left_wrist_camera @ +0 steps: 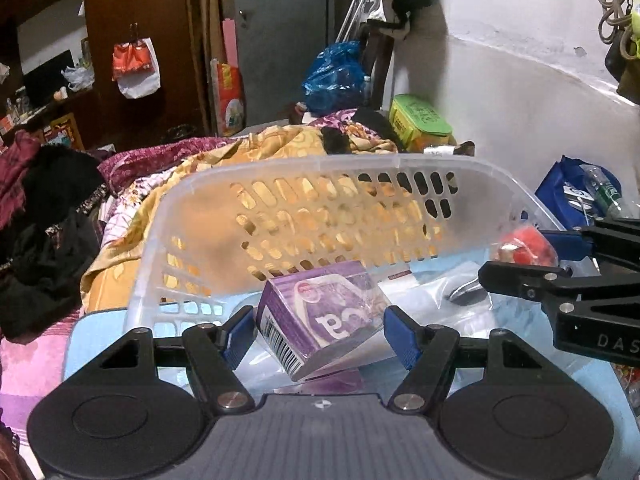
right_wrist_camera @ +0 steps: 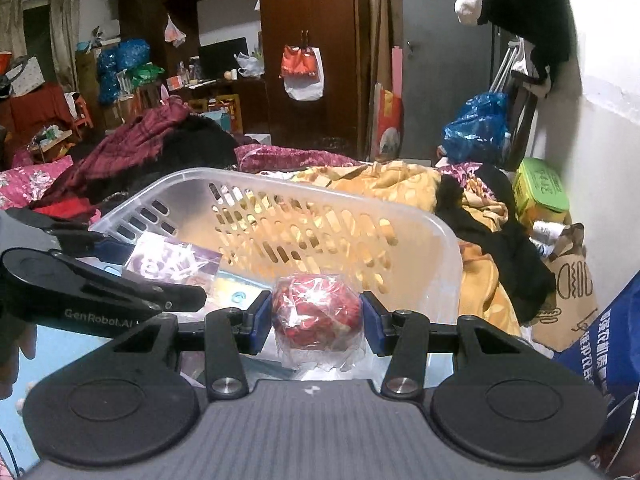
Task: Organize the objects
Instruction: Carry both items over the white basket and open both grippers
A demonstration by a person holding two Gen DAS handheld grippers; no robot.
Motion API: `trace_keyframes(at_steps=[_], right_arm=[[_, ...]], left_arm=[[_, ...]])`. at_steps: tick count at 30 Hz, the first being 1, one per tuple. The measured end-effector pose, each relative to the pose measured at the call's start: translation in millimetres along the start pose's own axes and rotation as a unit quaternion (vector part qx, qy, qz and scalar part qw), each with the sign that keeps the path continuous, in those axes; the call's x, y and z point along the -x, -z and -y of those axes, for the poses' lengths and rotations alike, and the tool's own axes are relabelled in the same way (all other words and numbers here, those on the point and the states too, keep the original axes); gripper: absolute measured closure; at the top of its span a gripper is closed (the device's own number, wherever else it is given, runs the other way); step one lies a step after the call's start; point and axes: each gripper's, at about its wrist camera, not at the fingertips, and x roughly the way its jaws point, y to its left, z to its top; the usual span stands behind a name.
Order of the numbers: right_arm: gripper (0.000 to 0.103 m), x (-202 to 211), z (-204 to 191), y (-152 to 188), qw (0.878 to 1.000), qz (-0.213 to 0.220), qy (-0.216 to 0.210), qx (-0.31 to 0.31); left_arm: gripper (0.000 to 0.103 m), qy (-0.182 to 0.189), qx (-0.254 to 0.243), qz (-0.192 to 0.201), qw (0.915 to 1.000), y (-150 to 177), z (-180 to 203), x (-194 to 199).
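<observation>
A clear perforated plastic basket (left_wrist_camera: 312,168) sits on a light blue surface on the bed; it also shows in the right wrist view (right_wrist_camera: 400,216). My left gripper (left_wrist_camera: 320,332) is inside the basket, its blue pads against both sides of a purple box (left_wrist_camera: 320,316) wrapped in clear plastic. My right gripper (right_wrist_camera: 316,318) is shut on a red ball wrapped in clear plastic (right_wrist_camera: 316,316), held over the basket's near part. The ball also shows in the left wrist view (left_wrist_camera: 524,246). The purple box shows in the right wrist view (right_wrist_camera: 172,260).
Clear plastic bags lie in the basket bottom (left_wrist_camera: 432,300). A yellow blanket (right_wrist_camera: 400,184) and dark clothes (right_wrist_camera: 508,256) lie behind the basket. A green tin (left_wrist_camera: 420,120) and a blue bag (left_wrist_camera: 568,192) stand by the white wall at right.
</observation>
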Motion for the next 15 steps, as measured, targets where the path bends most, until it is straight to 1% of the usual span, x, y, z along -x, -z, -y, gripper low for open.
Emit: trace_keyframes(at_steps=[4,7,12,13,15], right_arm=[[0.052,-3.9,3.2,0.3,1.0,-0.01,-0.006,-0.005],[0.052,-7.1,3.2,1.2,1.0,-0.016,-0.001,-0.004],[0.051,-7.9,6.1,-0.8,1.0,-0.015,-0.003,-0.006],[0.05,-7.9,7.3,-2.0,1.0,-0.013,-0.002,-0.005],[0.044,-7.5,8.7,-2.0,1.0,-0.01,-0.003,-0.007]], left_arm=[[0.03,-0.001,0.002,-0.006,1.0,-0.4,-0.6,-6.5],[0.03,0.0,0.001,-0.006,1.0,0.4,-1.5,-9.7],[0.03,-0.004,0.001,-0.005,1.0,1.3,-1.8,-13.0],[0.029,-0.004,0.0,-0.003,1.0,2.2,-1.5,-13.2],[0.029,0.0,0.0,0.001,1.0,3.3,-2.0,-12.5]])
